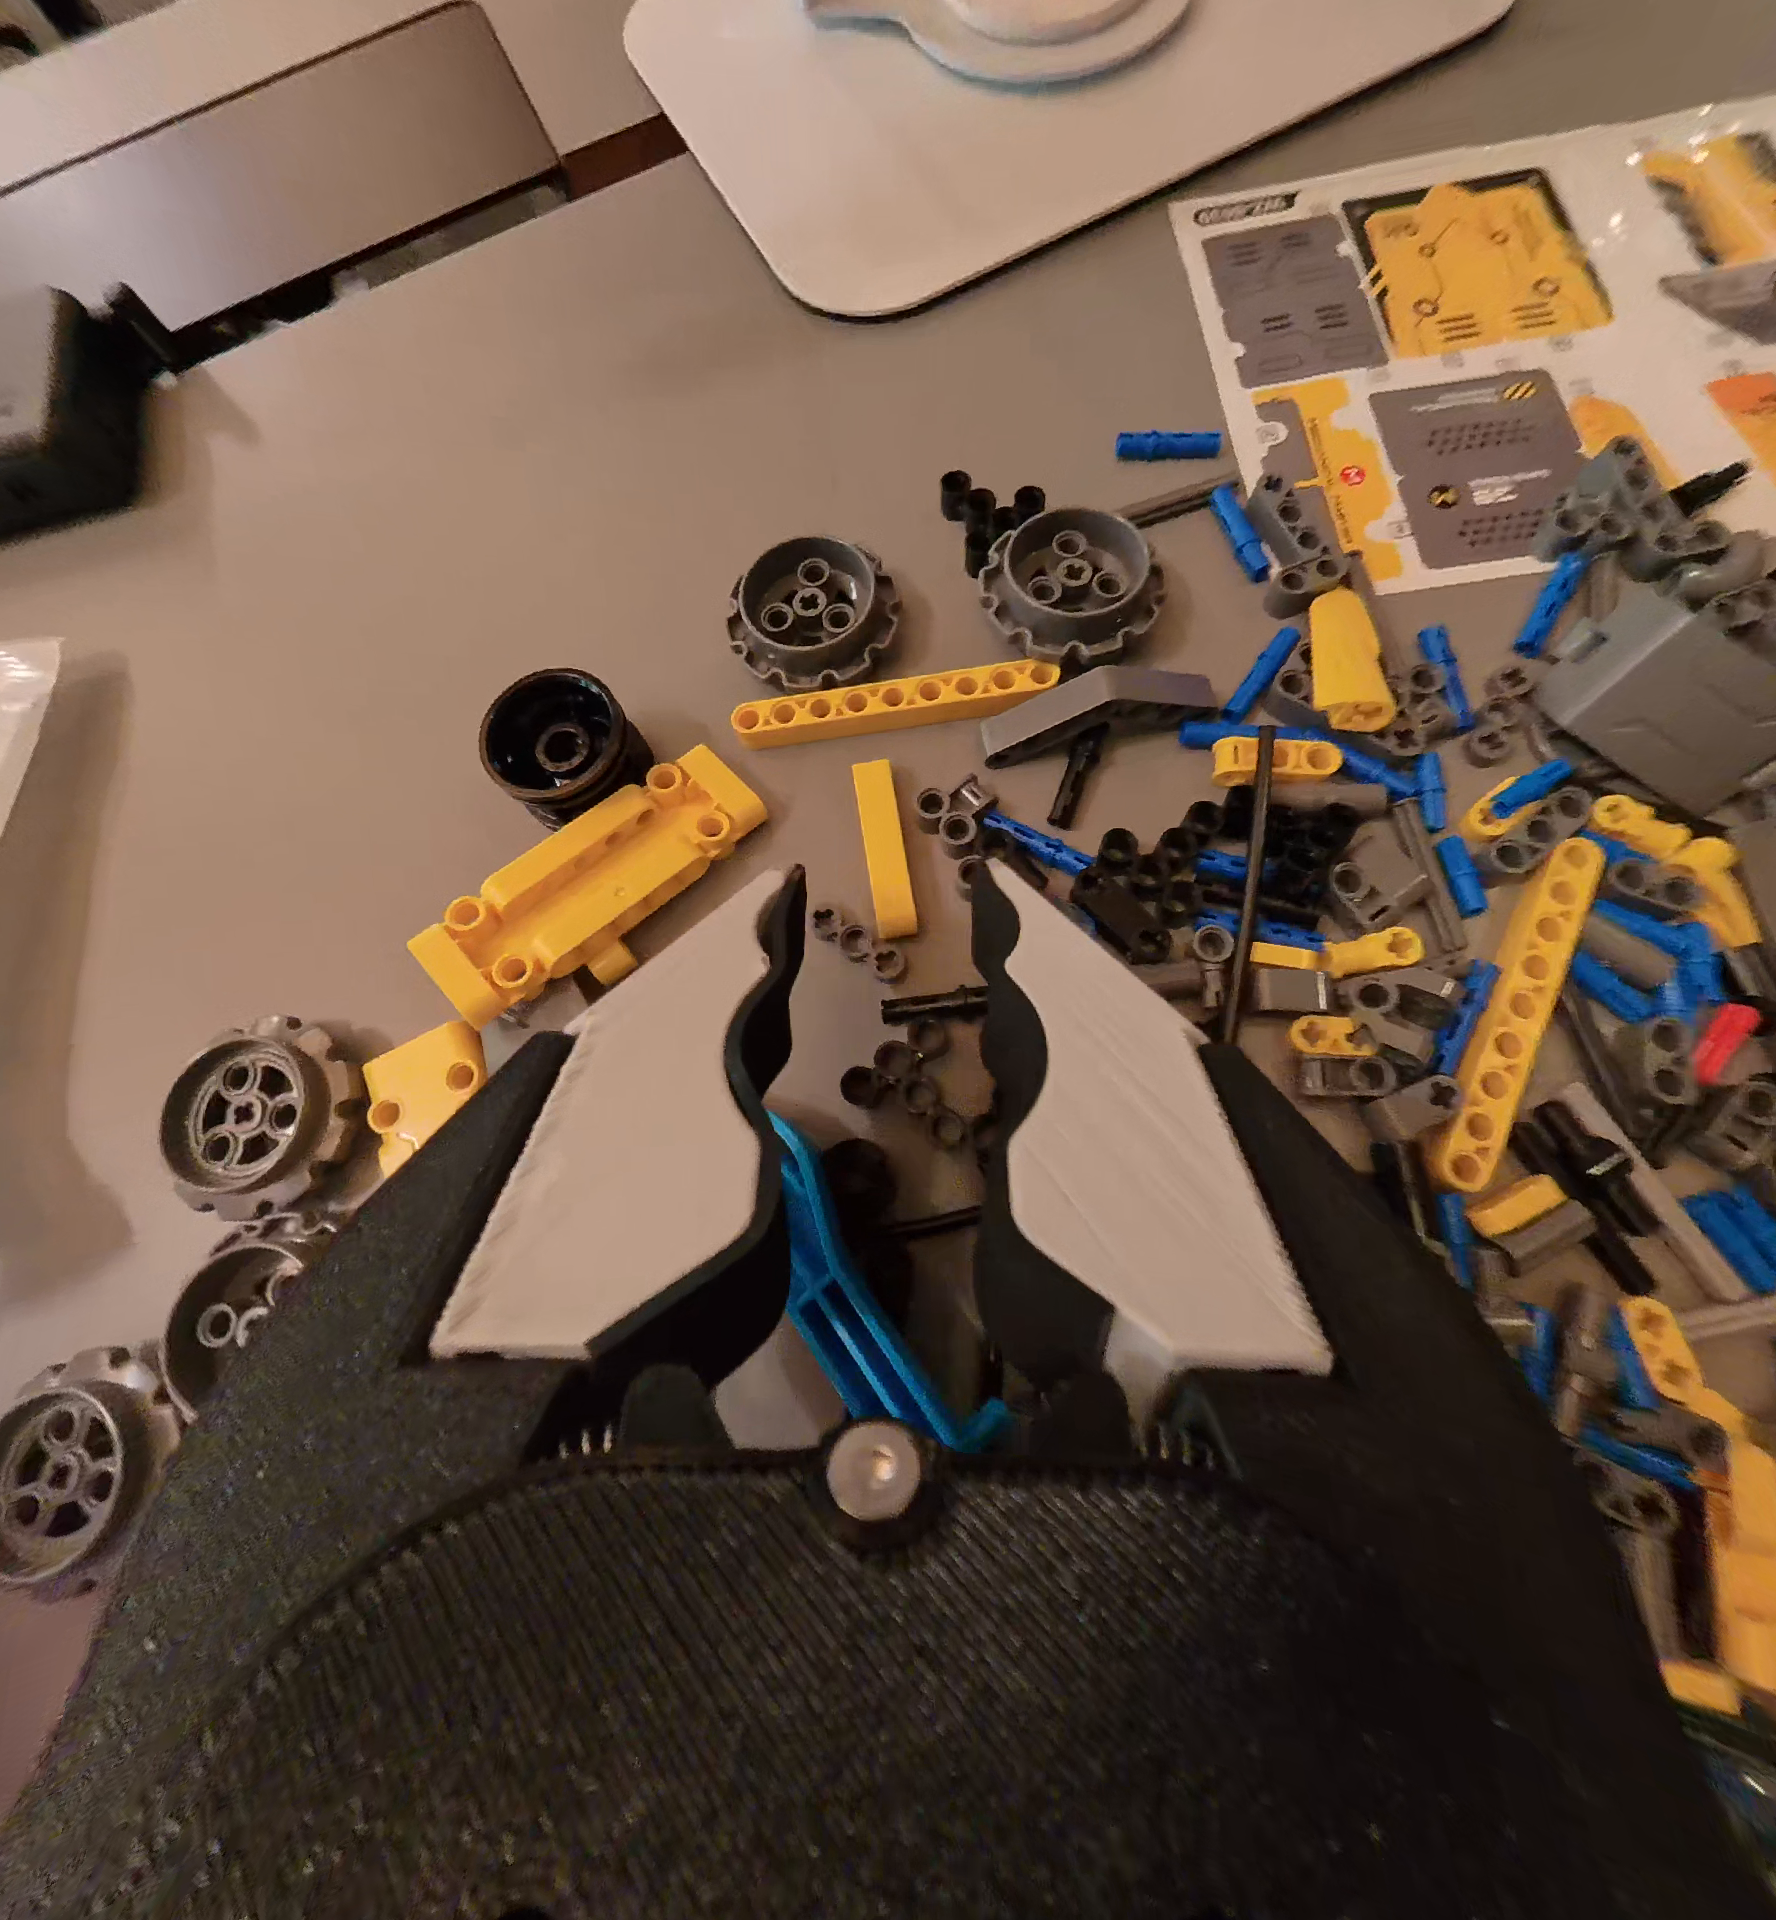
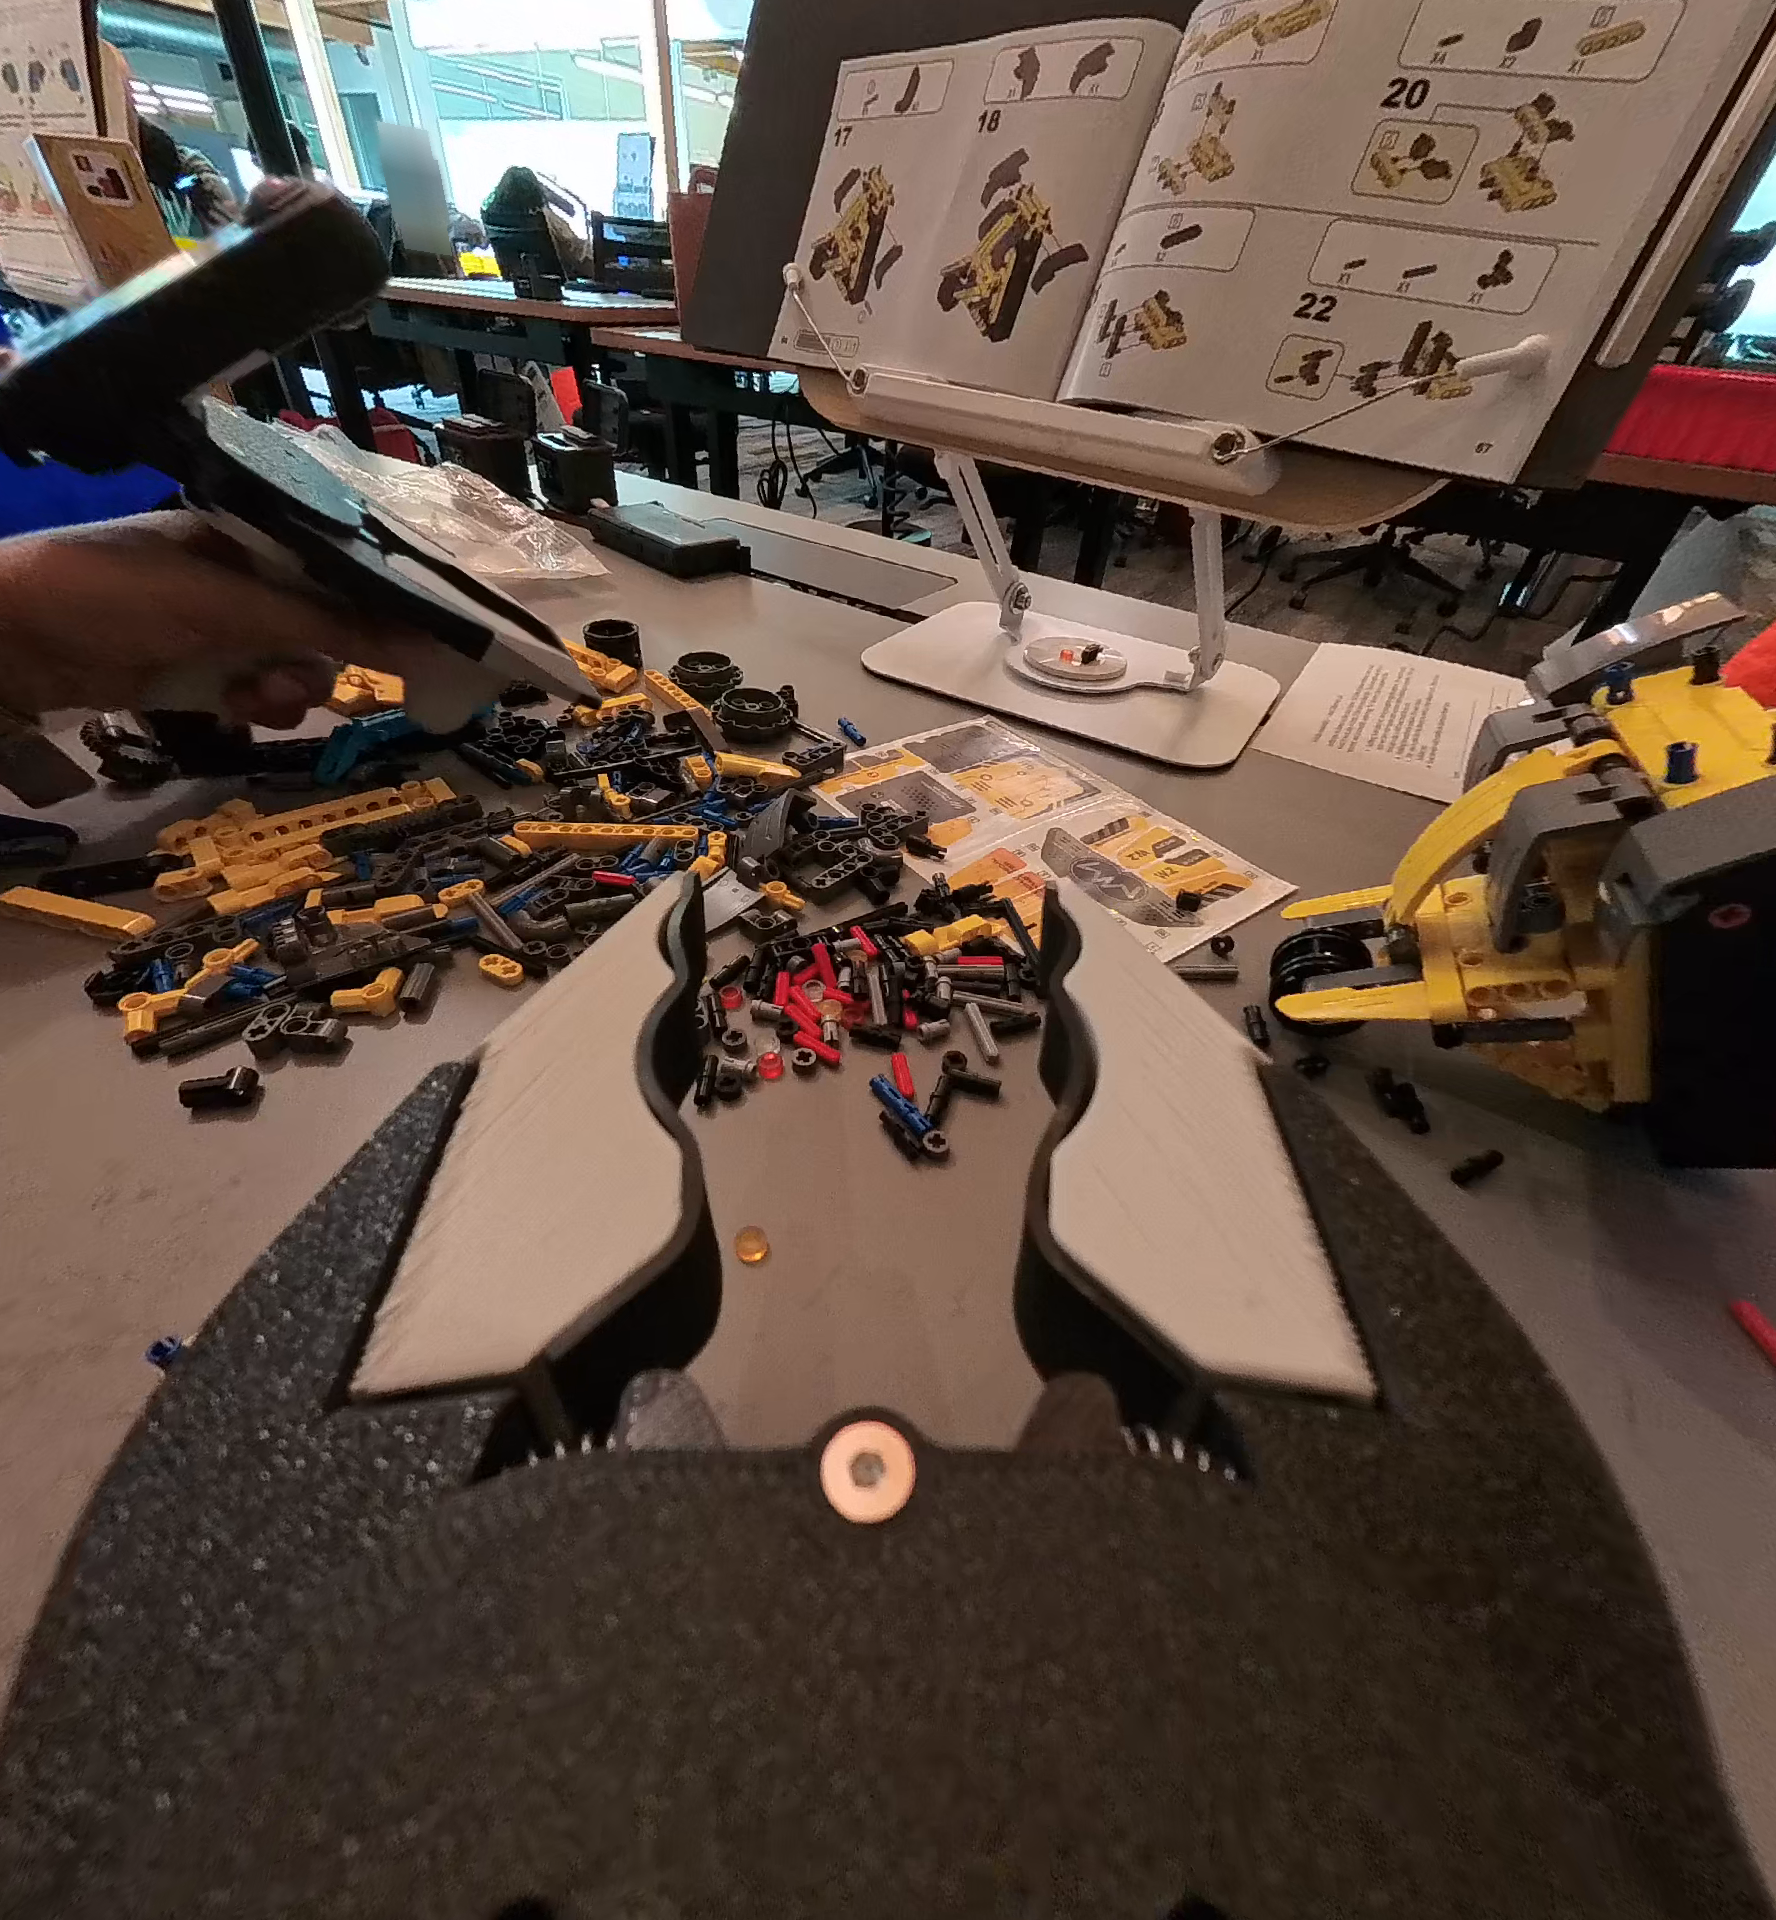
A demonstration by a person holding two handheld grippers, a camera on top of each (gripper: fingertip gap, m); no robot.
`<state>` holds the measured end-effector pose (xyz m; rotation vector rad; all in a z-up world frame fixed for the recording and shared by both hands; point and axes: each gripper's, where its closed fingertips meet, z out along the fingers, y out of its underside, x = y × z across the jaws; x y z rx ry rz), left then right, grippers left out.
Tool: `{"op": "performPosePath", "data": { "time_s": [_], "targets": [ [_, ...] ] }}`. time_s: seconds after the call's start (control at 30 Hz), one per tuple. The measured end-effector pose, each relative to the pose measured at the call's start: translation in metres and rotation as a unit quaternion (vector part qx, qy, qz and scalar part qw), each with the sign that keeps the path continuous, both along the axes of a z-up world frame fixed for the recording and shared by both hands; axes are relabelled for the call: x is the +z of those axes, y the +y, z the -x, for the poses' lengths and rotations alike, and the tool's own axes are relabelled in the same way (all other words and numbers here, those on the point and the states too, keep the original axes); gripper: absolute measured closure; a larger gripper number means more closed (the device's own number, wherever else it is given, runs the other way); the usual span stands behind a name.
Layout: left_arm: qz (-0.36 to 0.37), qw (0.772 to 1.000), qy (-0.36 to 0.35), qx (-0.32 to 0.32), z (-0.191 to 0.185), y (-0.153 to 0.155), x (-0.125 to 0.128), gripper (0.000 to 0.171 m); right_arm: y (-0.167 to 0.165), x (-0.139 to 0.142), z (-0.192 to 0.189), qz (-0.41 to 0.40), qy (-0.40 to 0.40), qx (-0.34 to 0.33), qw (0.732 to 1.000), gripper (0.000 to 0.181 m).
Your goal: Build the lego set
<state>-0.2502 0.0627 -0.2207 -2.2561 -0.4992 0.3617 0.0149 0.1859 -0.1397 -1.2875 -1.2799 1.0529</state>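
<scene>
Across the grey tabletop (image 2: 84,1195) lies a spread of loose lego pieces (image 2: 510,883), yellow, blue, black and red. Low over its far edge, the left claw (image 1: 884,894) hangs with jaws apart, gripping nothing, a yellow beam (image 1: 884,847) just beyond its tips. Nearer me, the right claw (image 2: 868,914) gapes wide and empty above small red pins (image 2: 811,1023). Off right stands the half-built yellow model (image 2: 1549,914), below the propped instruction booklet (image 2: 1227,208).

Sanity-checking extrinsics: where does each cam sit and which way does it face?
Left wrist: on the left hand-held gripper, angled steeply down at loose parts and grey wheel hubs; only its open fingers show.
Right wrist: on the right hand-held gripper, facing across the table toward the instruction booklet; the person's hand shows.
Shared: sticker sheet, parts pile.
</scene>
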Motion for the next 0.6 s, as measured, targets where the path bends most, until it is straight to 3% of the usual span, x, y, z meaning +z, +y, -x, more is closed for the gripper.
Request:
{"op": "performPosePath", "data": {
  "time_s": [0.1, 0.17, 0.4, 0.5, 0.6],
  "targets": [
    [0.026, 0.999, 0.029, -0.001, 0.004, 0.001, -0.006, 0.149, 0.000, 0.000, 0.000, -0.001, 0.000, -0.001, 1.000, 0.117],
    [0.031, 0.999, 0.023, -0.002, 0.003, 0.002, -0.009, 0.165, 0.000, 0.000, 0.000, 0.000, 0.001, -0.001, 1.000, 0.117],
    [0.030, 0.999, 0.010, -0.010, 0.001, 0.000, -0.009, 0.166, 0.000, 0.000, 0.000, -0.001, 0.001, 0.000, 1.000, 0.117],
    [-0.028, 1.000, -0.004, -0.012, -0.001, 0.000, 0.010, 0.166, 0.000, 0.001, 0.000, 0.000, 0.002, 0.000, 1.000, 0.117],
    [-0.146, 0.986, -0.046, -0.067, -0.021, 0.011, 0.045, 0.166, 0.000, 0.001, 0.000, 0.000, 0.001, 0.000, 1.000, 0.117]
  ]
}}
